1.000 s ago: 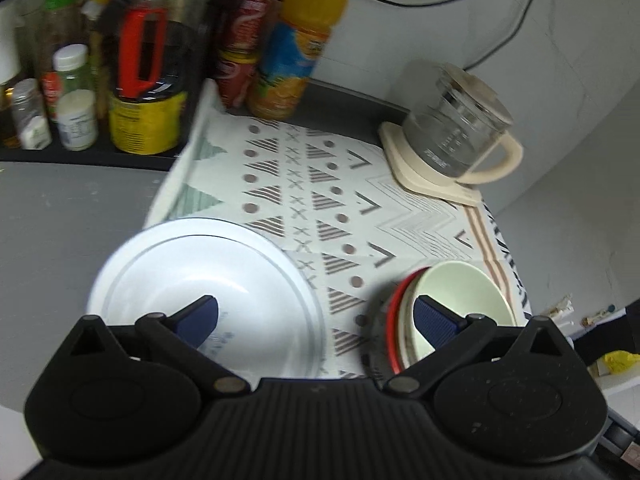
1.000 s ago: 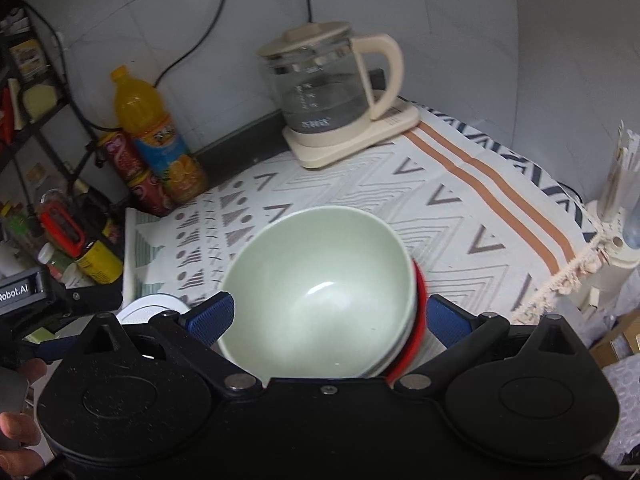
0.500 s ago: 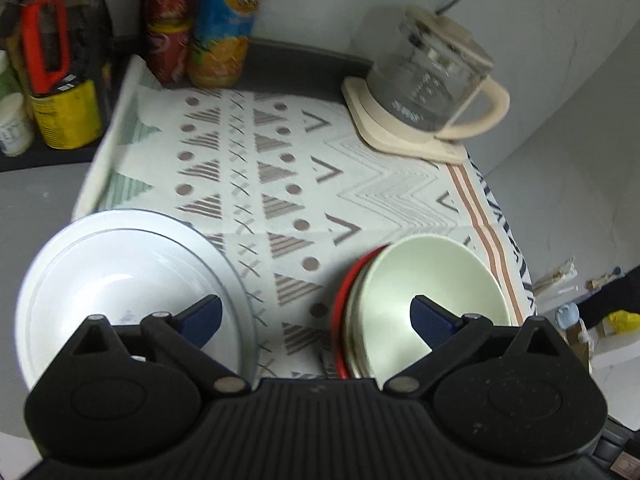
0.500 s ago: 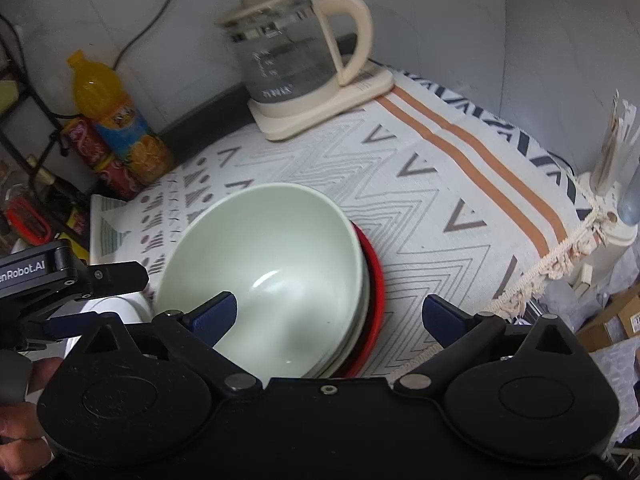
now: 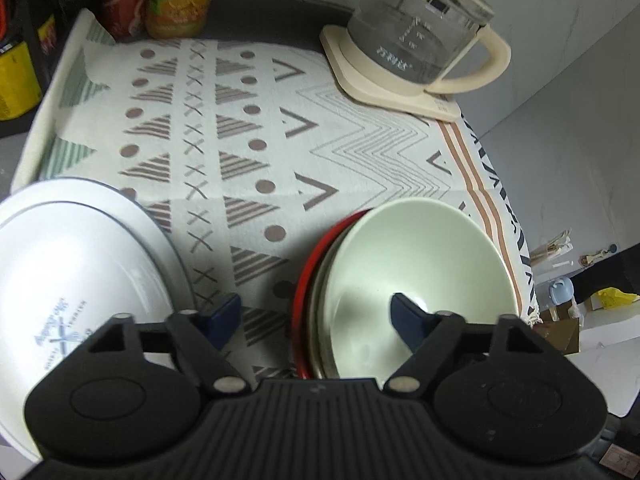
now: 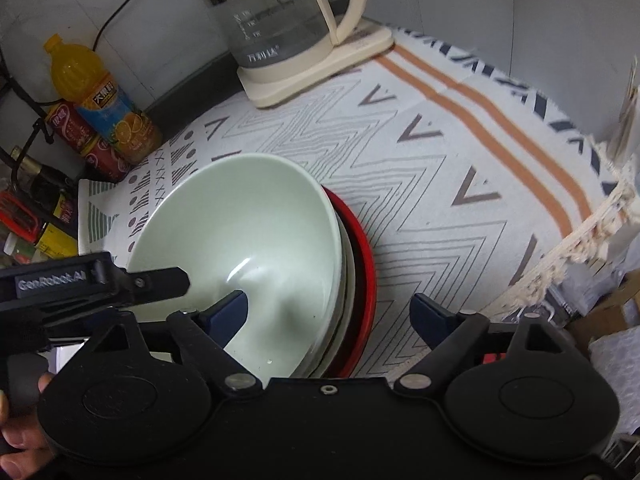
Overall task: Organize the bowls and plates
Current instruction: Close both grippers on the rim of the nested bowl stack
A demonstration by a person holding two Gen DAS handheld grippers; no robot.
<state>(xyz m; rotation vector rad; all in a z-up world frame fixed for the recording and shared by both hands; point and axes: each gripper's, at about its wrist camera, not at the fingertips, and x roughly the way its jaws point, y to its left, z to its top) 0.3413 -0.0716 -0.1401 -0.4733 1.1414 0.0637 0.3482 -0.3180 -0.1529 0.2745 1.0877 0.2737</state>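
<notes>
On the left of the surface, a white plate (image 5: 80, 276) lies partly on the patterned cloth (image 5: 248, 128). The left hand-held gripper (image 5: 314, 316) straddles the left rim of the stacked bowls, its jaws having just been closing, pads apart and not pressing. The pale green bowl (image 6: 248, 240) sits nested on top of a red bowl (image 6: 362, 280) mid-cloth. The right hand-held gripper (image 6: 332, 314) straddles the stack's right rim, jaws likewise just closing, still released. At the back right stands a glass kettle (image 5: 416, 28); at the back left, an orange juice bottle (image 6: 100, 100).
</notes>
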